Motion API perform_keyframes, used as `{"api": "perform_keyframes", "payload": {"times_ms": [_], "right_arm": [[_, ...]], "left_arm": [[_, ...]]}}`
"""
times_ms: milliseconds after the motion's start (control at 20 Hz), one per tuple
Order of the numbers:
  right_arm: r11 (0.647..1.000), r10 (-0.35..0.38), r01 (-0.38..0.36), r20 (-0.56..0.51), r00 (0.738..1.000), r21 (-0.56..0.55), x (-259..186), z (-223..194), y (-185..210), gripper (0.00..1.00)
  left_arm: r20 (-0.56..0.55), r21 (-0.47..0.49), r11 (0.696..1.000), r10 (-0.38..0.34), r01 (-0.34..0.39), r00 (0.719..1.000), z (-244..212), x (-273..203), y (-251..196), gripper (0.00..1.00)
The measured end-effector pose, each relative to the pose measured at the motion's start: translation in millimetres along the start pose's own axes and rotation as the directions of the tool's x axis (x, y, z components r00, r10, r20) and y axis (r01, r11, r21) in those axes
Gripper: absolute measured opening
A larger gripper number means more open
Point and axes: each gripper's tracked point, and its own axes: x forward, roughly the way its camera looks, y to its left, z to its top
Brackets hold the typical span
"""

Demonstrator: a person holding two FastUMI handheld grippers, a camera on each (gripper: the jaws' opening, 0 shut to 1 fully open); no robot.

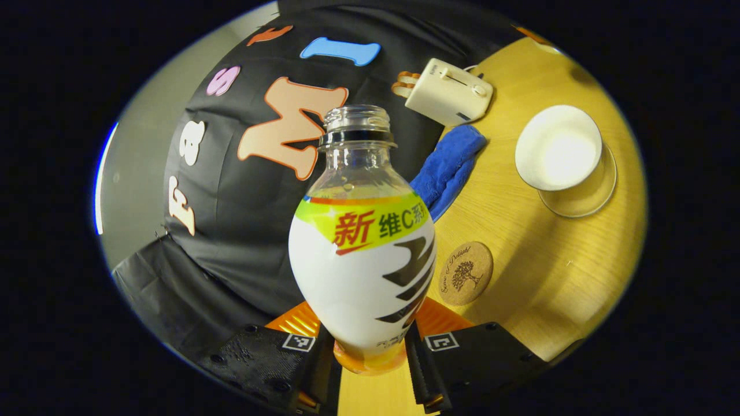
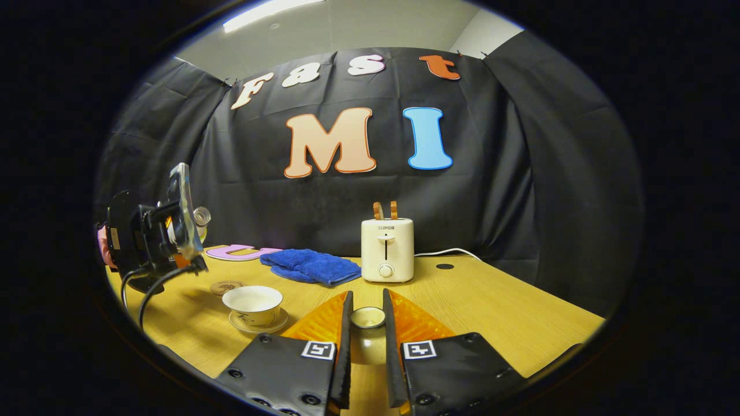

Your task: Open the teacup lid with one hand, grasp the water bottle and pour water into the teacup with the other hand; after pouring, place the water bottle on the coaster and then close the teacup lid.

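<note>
My left gripper is shut on the lower body of a white-labelled water bottle; the bottle has no cap, and yellowish liquid shows near its neck. The whole left gripper view is rolled, with the table running up the right side. The white teacup stands uncovered on its glass saucer at the upper right, and the round cork coaster lies nearer. My right gripper is shut on the small teacup lid, just above the table. In the right gripper view the teacup stands to the left, with the left gripper raised beyond it.
A cream toaster with two slices in it stands at the back of the wooden table, its cord trailing right. A folded blue cloth lies left of it. Black cloth walls close off the back and sides.
</note>
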Motion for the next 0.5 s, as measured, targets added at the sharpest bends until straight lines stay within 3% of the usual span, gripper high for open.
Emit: {"api": "perform_keyframes", "payload": {"times_ms": [200,500], "right_arm": [[1.0,-0.002,0.002,0.0,1.0,0.0,0.2,0.1,-0.2,0.29],[1.0,-0.004,0.004,0.0,1.0,0.0,0.4,-0.1,-0.5,0.27]], "left_arm": [[0.024,0.205,0.978,0.037,-0.041,0.999,5.1,2.3,10.1,0.54],[0.035,0.36,0.932,0.038,-0.048,0.999,12.0,4.6,15.3,0.54]]}}
